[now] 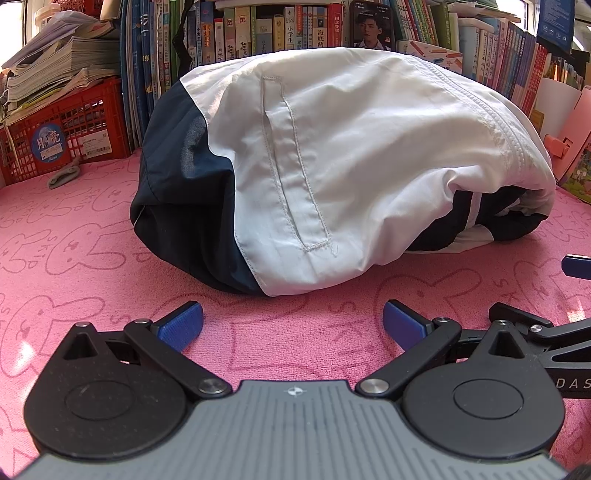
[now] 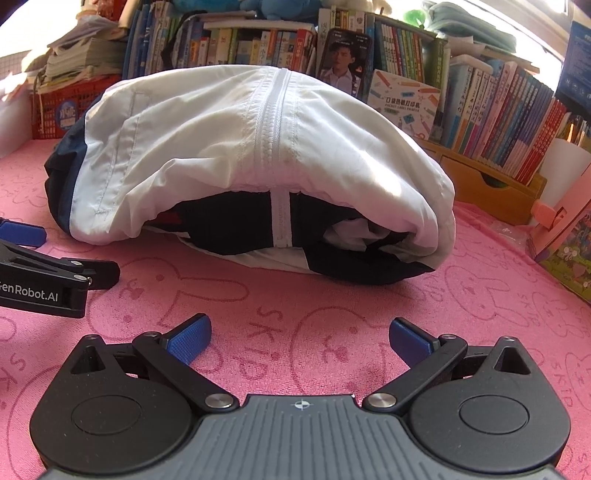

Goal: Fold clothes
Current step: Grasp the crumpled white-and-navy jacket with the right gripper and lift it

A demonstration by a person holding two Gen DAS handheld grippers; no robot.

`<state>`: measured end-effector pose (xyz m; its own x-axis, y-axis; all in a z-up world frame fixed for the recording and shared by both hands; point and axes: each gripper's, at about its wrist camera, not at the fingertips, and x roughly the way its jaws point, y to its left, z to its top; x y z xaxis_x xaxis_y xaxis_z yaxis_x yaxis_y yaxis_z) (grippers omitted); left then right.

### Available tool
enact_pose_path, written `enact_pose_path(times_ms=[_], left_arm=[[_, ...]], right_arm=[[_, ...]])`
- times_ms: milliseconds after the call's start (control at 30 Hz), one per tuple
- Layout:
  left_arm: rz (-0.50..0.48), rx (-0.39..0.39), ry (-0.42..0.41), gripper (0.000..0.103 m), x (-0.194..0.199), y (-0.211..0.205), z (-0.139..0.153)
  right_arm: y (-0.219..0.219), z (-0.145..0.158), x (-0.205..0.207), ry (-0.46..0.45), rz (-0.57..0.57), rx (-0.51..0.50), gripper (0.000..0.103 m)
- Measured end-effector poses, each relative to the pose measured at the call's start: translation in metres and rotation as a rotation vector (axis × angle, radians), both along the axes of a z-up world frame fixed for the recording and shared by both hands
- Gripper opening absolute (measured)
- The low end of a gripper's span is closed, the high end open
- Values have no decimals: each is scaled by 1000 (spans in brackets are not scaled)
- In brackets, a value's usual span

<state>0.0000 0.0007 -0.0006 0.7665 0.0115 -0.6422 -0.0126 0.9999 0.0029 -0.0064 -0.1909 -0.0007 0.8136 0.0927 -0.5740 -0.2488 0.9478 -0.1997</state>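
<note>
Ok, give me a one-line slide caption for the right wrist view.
Right gripper, jaws open, faces a folded white and navy jacket on a pink mat, books behind.

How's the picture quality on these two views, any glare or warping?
Left wrist view: fisheye bends the bookshelf; sunlit jacket bright, detail kept; top left corner blown out. Right wrist view: glare whitens the top right corner; a sun patch on the jacket; mat curves at the edges. Both sharp.
</note>
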Motion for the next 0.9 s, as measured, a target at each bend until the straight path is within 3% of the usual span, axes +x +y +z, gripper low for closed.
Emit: enact_pose_path(times_ms=[233, 333, 500, 633, 900], left_arm=[[3, -1, 1, 103, -3, -5, -3], [6, 27, -12, 103, -1, -5, -1], [-3, 119, -81, 103, -2, -17, 14], [-29, 123, -151, 103, -4, -21, 25], [-31, 118, -130, 103, -4, -18, 20]], right_arm=[[10, -1, -7, -55, -4, -84, 103], [16, -1, -19, -122, 9, -124, 103], [8, 17, -37, -315, 39, -87, 103], [7, 24, -32, -315, 27, -110, 103], [13, 17, -19, -409, 81, -248, 103]])
